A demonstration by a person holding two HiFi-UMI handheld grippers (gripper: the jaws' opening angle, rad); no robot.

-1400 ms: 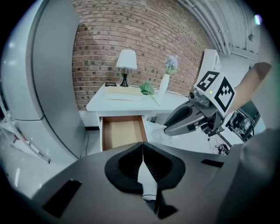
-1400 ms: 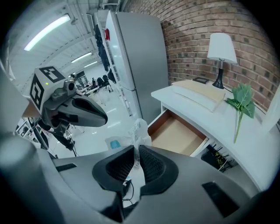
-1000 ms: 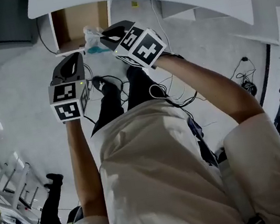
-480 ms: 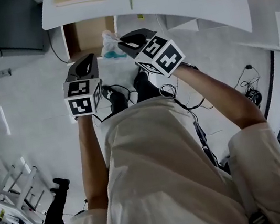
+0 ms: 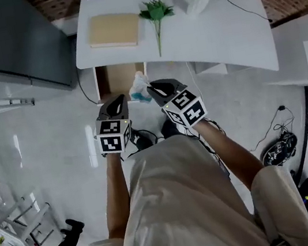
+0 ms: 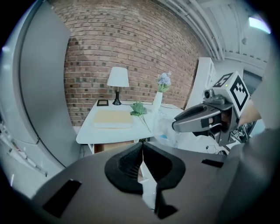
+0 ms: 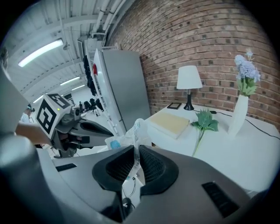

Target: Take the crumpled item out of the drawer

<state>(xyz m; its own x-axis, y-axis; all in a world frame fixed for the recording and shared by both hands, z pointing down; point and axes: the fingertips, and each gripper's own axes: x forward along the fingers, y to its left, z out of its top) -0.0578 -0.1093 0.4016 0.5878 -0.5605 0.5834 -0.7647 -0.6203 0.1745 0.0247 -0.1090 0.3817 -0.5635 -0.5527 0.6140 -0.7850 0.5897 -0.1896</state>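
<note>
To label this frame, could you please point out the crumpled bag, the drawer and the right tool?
bag [image 7: 138, 127], right gripper view, on its crumpled top.
drawer [image 5: 113, 81], head view, on its bare brown floor.
right tool [image 5: 151, 89], head view, between its fingertips.

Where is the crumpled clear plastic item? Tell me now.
In the head view, the crumpled clear plastic item is pinched in the right gripper at centre frame. It sits at the right edge of the open brown drawer under the white table.

White table [image 7: 249, 157] against a brick wall [image 7: 205, 39].
Ahead of the right gripper [image 7: 136, 151]: tan book [image 7: 169, 124], green sprig [image 7: 204, 120], white vase [image 7: 237, 114], lamp [image 7: 189, 81]; grey cabinet [image 7: 122, 83] further left.
</note>
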